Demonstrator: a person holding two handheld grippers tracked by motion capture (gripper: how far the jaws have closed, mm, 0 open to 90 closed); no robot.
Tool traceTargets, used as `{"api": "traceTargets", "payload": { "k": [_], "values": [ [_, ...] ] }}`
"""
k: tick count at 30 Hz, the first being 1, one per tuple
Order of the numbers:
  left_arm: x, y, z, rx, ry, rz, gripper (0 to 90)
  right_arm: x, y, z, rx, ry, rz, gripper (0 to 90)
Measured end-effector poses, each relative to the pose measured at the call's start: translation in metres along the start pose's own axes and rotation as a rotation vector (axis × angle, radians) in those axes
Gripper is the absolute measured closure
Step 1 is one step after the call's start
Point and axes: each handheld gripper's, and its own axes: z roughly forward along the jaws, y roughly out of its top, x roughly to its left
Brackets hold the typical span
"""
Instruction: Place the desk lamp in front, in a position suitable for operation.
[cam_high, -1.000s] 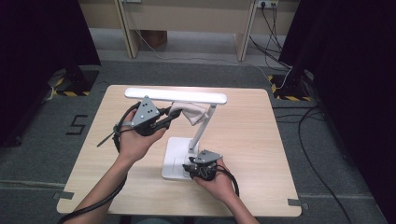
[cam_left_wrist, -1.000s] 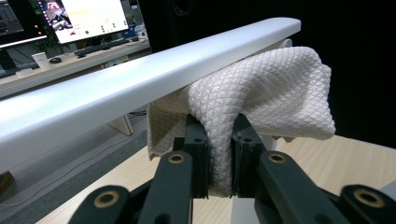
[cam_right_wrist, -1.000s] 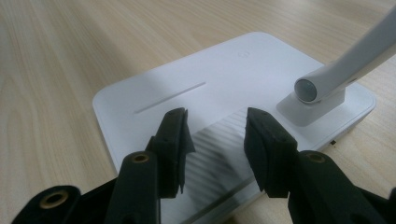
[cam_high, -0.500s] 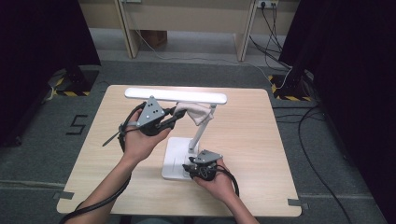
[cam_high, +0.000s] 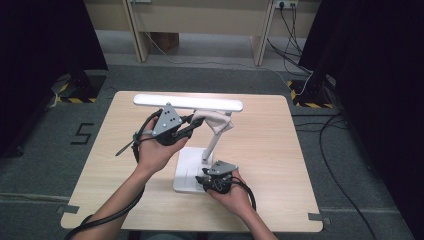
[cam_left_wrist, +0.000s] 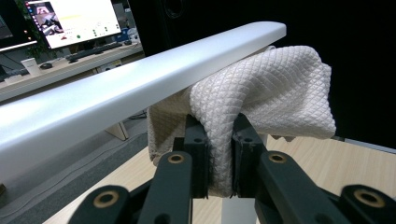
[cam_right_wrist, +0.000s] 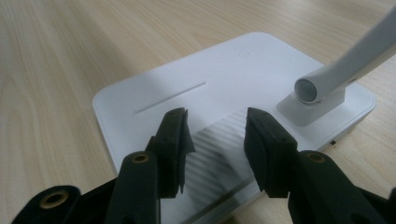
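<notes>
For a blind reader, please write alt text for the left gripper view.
The left gripper pinches a white quilted cloth against the underside of a long white lamp head. Behind are a wooden table and a lit monitor.

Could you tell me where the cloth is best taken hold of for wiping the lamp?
Grip the cloth by its bunched lower fold, coming from below the lamp head. The fold hangs free under the bar, and the left tool is shut on it there.

Wooden table (cam_high: 280, 150) under white lamp base (cam_high: 187, 170)
</notes>
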Motion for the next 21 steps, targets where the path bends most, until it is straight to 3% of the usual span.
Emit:
{"api": "traceTargets", "payload": {
  "k": [21],
  "values": [
    [-0.005,0.004,0.012,0.014,-0.020,0.007,78.9,0.000,0.000,0.000,-0.002,-0.001,-0.001,59.2]
  ]
}}
